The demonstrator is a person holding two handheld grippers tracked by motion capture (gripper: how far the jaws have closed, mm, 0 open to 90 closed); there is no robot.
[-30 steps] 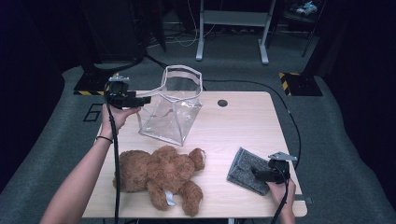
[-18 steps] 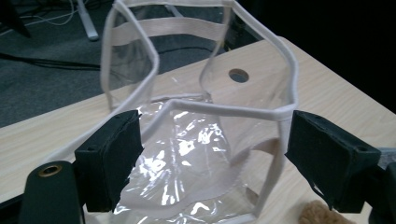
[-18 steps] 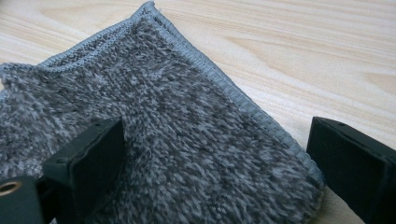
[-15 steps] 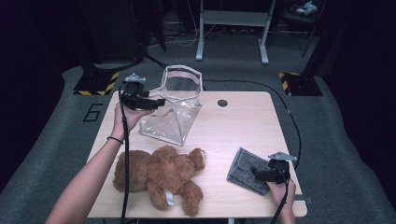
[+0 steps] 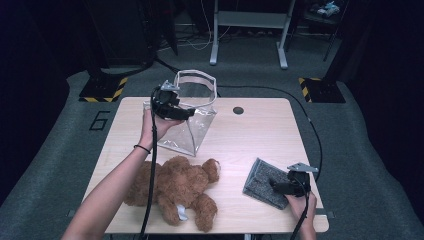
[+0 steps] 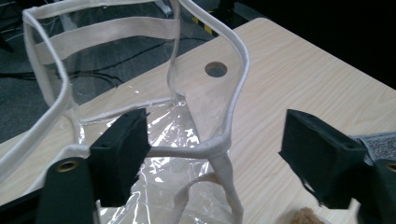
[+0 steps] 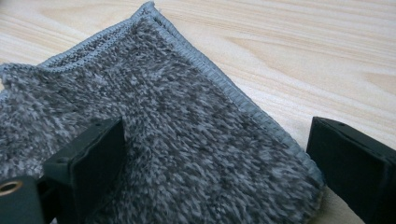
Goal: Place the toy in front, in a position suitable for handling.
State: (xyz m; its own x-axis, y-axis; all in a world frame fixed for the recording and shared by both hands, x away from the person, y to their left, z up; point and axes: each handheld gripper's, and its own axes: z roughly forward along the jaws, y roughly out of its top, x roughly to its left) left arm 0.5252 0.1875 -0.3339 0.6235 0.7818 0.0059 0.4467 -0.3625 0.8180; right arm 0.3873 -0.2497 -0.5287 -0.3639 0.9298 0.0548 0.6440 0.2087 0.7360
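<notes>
The clear bag (image 5: 192, 117) stands upper left of centre on the table (image 5: 260, 130); its white rim (image 6: 187, 150) runs crosswise between the left gripper's (image 6: 224, 154) spread, just-narrowing jaws, untouched. The right gripper (image 7: 215, 172) rests spread over the grey cloth (image 7: 163, 140), lower right.

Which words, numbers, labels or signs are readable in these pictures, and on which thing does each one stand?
"6": a large dark number on the grey floor mat, left of the table, in the high view.
Label on the teddy bear: a small pale tag near its leg, too small to read.
Clear bag, grey cloth: no text on them.
Yellow and black striped floor plates: warning stripes, no words.
</notes>
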